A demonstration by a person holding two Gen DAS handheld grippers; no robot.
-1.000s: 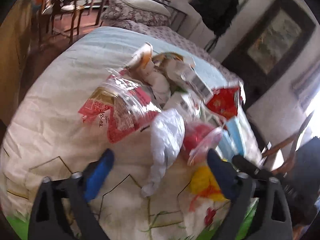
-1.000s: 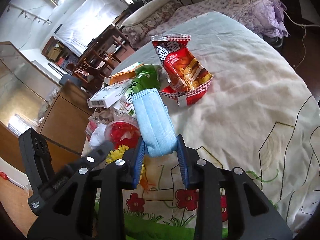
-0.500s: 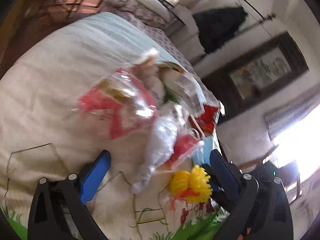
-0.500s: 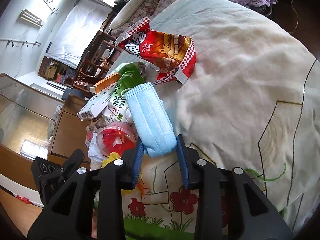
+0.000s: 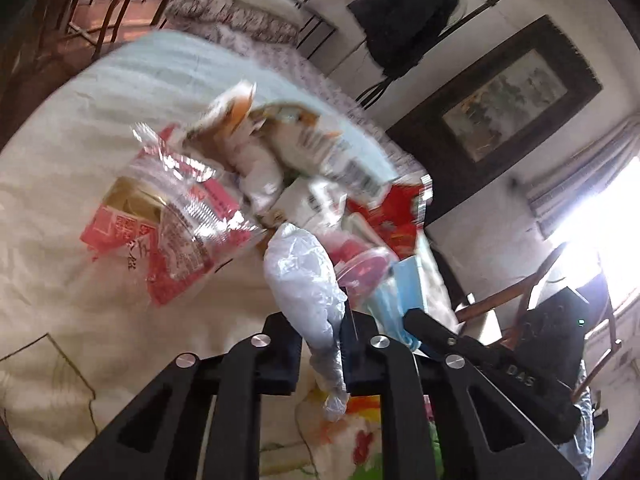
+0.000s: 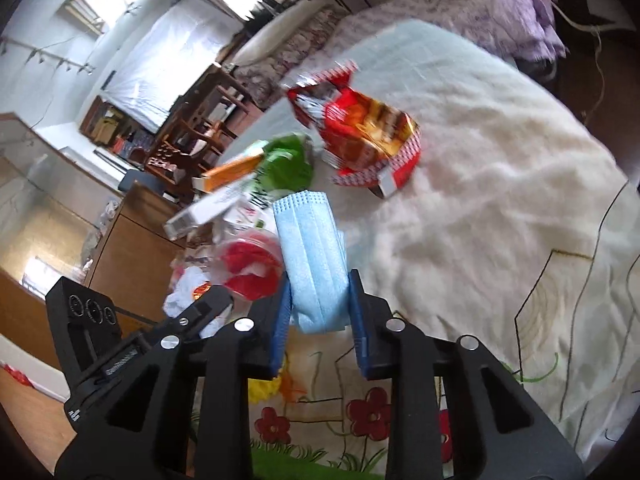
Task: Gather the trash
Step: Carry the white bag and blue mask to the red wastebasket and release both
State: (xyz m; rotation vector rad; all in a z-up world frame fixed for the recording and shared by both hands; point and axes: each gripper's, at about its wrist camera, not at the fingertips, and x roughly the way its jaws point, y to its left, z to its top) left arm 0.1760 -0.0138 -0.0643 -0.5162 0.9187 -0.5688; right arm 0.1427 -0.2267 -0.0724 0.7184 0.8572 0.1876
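Note:
A pile of trash lies on a cream bedspread (image 5: 68, 184). My left gripper (image 5: 320, 344) is shut on a crumpled white plastic bag (image 5: 304, 276), whose tail hangs below the jaws. My right gripper (image 6: 320, 316) is shut on a folded blue face mask (image 6: 312, 248), which also shows in the left wrist view (image 5: 404, 284). Beside them lie a red and clear wrapper (image 5: 172, 220), a red snack bag (image 6: 360, 136), a green packet (image 6: 288, 164), an orange box (image 6: 232, 170), a white box (image 6: 208, 212) and a clear cup with red inside (image 6: 252, 264).
The bedspread (image 6: 500, 208) has a flower print at its near edge. A wooden cabinet (image 6: 136, 248) stands left of the bed. Wooden chairs (image 5: 104, 4) stand beyond the bed's far end. A framed picture (image 5: 500, 100) hangs on the wall. A wooden chair (image 5: 532, 304) is at right.
My left gripper was open before the white plastic bag and has now shut on it. My right gripper has kept its hold on the blue mask, with the view shifting slightly.

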